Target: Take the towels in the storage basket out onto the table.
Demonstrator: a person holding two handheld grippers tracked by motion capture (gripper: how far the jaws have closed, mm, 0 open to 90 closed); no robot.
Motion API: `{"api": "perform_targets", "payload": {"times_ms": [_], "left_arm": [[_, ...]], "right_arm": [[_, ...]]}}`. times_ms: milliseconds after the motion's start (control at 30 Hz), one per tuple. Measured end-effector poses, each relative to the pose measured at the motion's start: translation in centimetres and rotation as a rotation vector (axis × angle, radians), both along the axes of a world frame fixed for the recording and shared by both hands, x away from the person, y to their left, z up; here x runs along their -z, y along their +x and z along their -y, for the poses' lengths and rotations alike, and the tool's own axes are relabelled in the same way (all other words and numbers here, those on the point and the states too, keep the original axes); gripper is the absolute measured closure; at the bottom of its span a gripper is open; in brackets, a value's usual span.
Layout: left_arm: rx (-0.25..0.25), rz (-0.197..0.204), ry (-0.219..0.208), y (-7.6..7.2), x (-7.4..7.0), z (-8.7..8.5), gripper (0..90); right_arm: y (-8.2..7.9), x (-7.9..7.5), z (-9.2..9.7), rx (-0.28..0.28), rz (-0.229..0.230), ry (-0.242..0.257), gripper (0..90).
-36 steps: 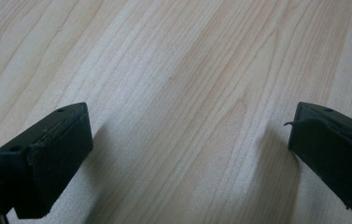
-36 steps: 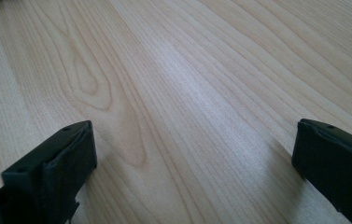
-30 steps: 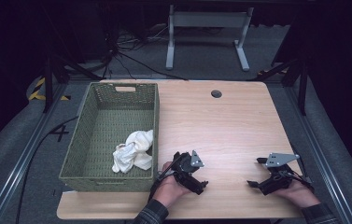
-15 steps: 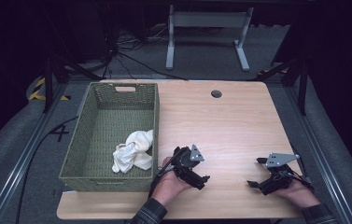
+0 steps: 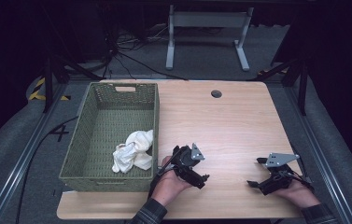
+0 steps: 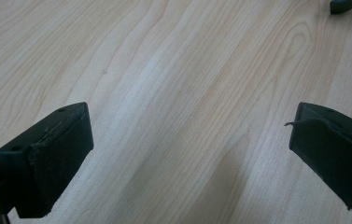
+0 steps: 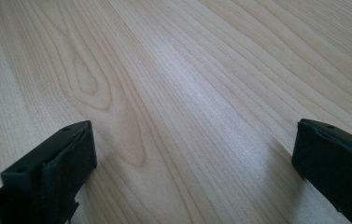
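Two wide-open grippers, left gripper [image 5: 197, 173], right gripper [image 5: 256, 173], crumpled white cloth [image 5: 133, 150], woven basket [image 5: 94, 135].

forearms [image 5: 150, 215] cropped, cloth [image 5: 133, 151] partly hidden

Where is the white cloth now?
In the high view, the white cloth lies inside the green basket, in its near right corner, beside the left gripper.

The table [image 5: 229, 121] is evenly lit from above while the surrounding floor [image 5: 19, 140] falls into deep darkness. The high view is soft and grainy. Both gripper views are sharp on the wood grain, with faint shadows under the jaws.
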State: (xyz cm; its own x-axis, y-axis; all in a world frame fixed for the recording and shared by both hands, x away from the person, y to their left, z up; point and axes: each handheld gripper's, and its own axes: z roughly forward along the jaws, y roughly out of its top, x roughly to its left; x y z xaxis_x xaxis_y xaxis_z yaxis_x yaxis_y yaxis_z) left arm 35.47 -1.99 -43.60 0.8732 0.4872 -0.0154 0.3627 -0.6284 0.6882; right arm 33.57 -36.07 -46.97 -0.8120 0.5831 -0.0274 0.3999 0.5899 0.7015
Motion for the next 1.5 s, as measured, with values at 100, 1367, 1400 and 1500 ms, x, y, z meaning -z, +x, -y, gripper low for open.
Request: {"api": "perform_targets", "payload": {"times_ms": [100,1367,1400,1500], "left_arm": [[-0.008,-0.018,-0.035,0.1,-0.4,-0.2,0.1],[0.025,0.035,-0.088,1.5,-6.2,-1.4,2.9],[0.019,0.037,-0.086,1.6,-6.4,-1.5,3.6],[0.009,0.033,-0.095,2.0,-6.9,-2.1,3.6]], "right_arm": [[0.0,0.0,0.0,-0.001,0.000,0.000,0.0],[0.0,0.0,0.0,0.000,0.000,0.000,0.0],[0.0,0.0,0.0,0.000,0.000,0.000,0.0],[0.0,0.0,0.0,0.000,0.000,0.000,0.0]]}}
